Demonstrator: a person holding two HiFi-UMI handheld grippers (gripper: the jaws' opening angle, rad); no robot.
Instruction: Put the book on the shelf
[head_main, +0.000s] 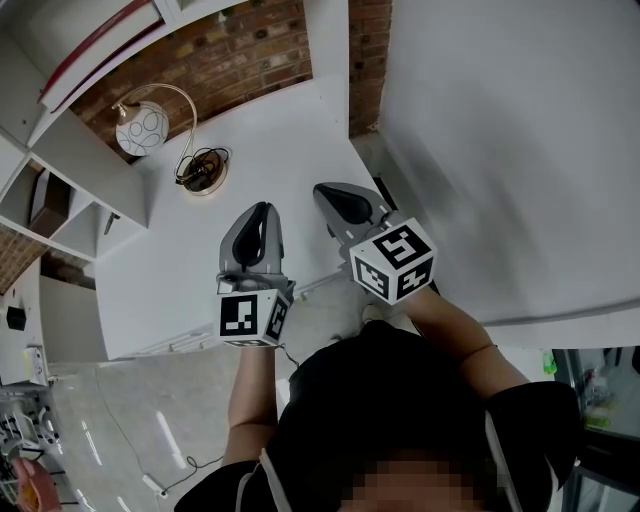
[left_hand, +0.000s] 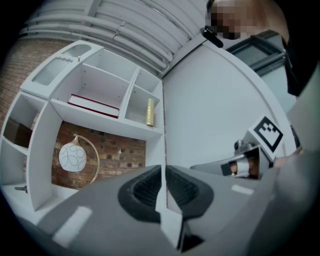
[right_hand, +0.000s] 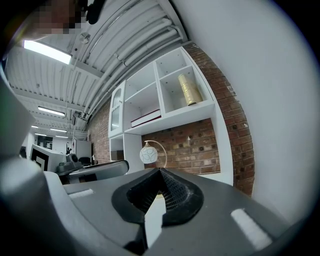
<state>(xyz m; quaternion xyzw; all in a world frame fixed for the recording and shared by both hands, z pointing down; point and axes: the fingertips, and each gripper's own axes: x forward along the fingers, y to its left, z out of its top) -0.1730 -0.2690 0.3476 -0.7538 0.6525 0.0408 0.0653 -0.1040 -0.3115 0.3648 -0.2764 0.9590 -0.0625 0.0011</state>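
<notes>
I am holding my left claw (left_hand: 162, 169) pressed together with nothing between its jaws. My right claw (right_hand: 160, 171) is likewise closed to a point and carrying nothing. Both are pointing roughly level, side by side and a little apart, over the plain white worktop (head_main: 260, 140). The flat dark red book (left_hand: 94, 105) is lying on its side in one compartment of the white shelf unit (left_hand: 107, 124) above the worktop, well apart from either claw. I am therefore judging the placing as done, and the step in hand as resting or drawing clear. If anything is left, the next move is calling only for keeping both claws closed and backing them off without brushing the white globe lamp (head_main: 138, 130). That lamp is hanging from a curved gold stand on the worktop just below the shelf. A slim gold cylinder (left_hand: 150, 112) is standing upright in the compartment beside the book's. Behind the lamp a red brick wall (left_hand: 120, 152) is showing, and a broad plain white wall (head_main: 500, 150) is closing off the worktop's right side. Overhead a ribbed white ceiling (right_hand: 120, 55) is running back with pipes and strip lights.
</notes>
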